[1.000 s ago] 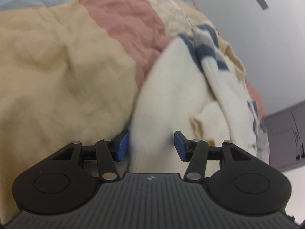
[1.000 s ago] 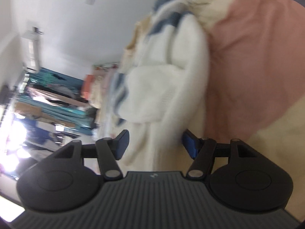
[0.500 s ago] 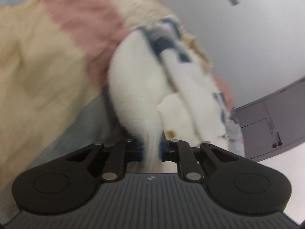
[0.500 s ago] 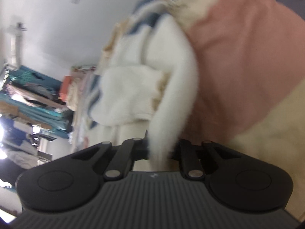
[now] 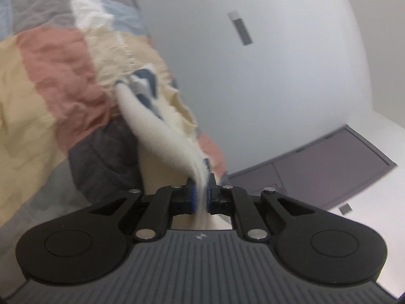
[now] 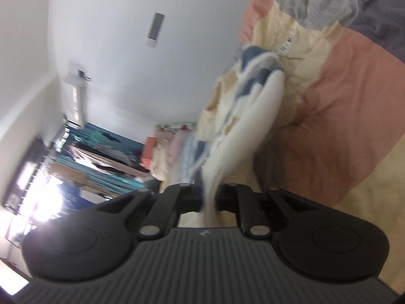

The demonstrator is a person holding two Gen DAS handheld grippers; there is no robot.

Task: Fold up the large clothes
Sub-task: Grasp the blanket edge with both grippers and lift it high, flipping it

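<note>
The left gripper (image 5: 200,197) sits low in the centre of its frame, its blue pads closing on a thin, bunched edge of a fluffy white garment (image 5: 162,131), which is already pinched between them. From the jaws the cloth runs up and to the left as a stretched band, ending in blue and grey stripes near the middle of the frame. Behind it, filling the left half, lies a patchwork bedcover (image 5: 60,76) in cream, dusty pink, dark grey and pale blue blocks. The right half shows a plain white wall (image 5: 278,88), and at the lower right a dark grey cabinet (image 5: 329,169) stands against it.

The right gripper (image 6: 209,197), also low and central in its own view, has its fingers pressed together on another bunched edge of the same white garment (image 6: 255,116). The cloth rises toward the upper right, where its blue stripes crumple against the bedcover (image 6: 354,106), which fills the right side. The upper left is white wall. At middle left, blurred, hang teal curtains (image 6: 106,157) with clothes in front of them, and a bright glare spreads across the far left edge.
</note>
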